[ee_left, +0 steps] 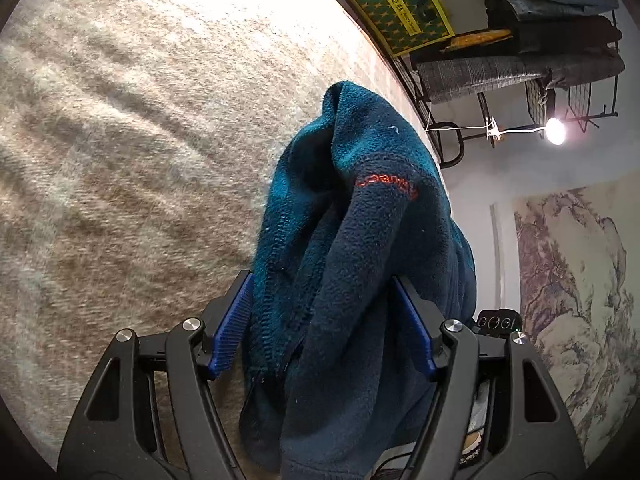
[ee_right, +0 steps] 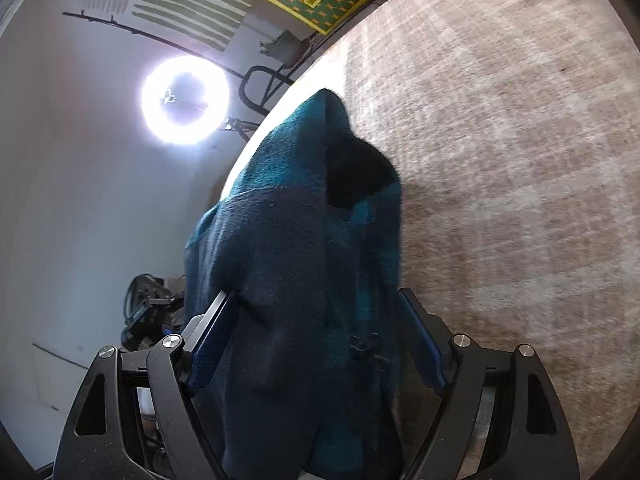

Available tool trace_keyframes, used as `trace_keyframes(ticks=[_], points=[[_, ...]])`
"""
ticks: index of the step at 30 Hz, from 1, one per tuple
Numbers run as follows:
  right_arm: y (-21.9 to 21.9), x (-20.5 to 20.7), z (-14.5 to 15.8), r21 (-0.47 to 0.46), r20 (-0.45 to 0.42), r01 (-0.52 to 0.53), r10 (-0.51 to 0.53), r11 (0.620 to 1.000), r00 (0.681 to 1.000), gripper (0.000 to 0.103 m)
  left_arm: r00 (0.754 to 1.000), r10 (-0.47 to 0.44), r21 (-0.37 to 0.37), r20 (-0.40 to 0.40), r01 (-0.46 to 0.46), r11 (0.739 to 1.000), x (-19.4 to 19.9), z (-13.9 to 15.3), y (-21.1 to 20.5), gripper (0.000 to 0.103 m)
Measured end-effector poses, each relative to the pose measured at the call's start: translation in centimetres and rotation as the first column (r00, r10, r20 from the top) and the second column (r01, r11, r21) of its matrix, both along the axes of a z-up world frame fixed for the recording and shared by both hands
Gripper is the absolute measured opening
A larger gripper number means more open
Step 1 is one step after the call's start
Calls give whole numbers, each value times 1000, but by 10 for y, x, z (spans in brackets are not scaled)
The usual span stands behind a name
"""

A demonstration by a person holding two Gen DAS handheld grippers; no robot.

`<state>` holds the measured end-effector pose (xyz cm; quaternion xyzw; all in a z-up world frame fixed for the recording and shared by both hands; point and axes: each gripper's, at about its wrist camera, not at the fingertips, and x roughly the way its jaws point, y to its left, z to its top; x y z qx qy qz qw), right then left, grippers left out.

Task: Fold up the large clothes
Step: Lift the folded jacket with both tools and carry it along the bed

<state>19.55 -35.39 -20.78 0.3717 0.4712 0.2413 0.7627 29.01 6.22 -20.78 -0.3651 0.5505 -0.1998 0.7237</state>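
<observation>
The left gripper [ee_left: 322, 320], black with blue ribbed pads, is clamped on a thick bunch of the teal-blue fleece garment [ee_left: 360, 208], which rises between its jaws and bears a small line of red embroidered lettering [ee_left: 386, 185]. The right gripper [ee_right: 316, 332] grips another fold of the same fleece [ee_right: 296, 232]. Beneath both lies the beige woven carpet [ee_left: 132, 128]. Far off stand a yellow-bordered green patterned box [ee_left: 400, 8], a glowing ring light [ee_right: 185, 100] and a rack of folded clothes [ee_left: 552, 20].

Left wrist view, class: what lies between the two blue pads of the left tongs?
A thick bunch of the teal fleece garment fills the gap between the left tongs' pads, seen in the left wrist view.
</observation>
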Motion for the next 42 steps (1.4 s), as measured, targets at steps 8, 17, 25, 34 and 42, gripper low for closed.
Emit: trace_keyframes(ticks=[8, 17, 25, 34, 42], points=[[11, 5, 3, -27, 1, -24, 24, 999, 1000, 51, 994, -62, 142, 93, 48, 989, -5, 22, -22, 38], [26, -6, 48, -164, 109, -39, 58, 986, 992, 36, 973, -108, 240, 203, 58, 969, -28, 60, -42, 27], [12, -28, 97, -272, 192, -30, 85, 962, 978, 34, 953, -148, 236, 266, 84, 968, -45, 90, -70, 26], [-62, -40, 128, -358, 228, 66, 19, 932, 973, 33, 904, -268, 240, 332, 194, 951, -43, 116, -171, 26], [-167, -30, 145, -452, 255, 196, -84, 870, 963, 33, 849, -373, 240, 373, 300, 923, 0, 119, -312, 26]])
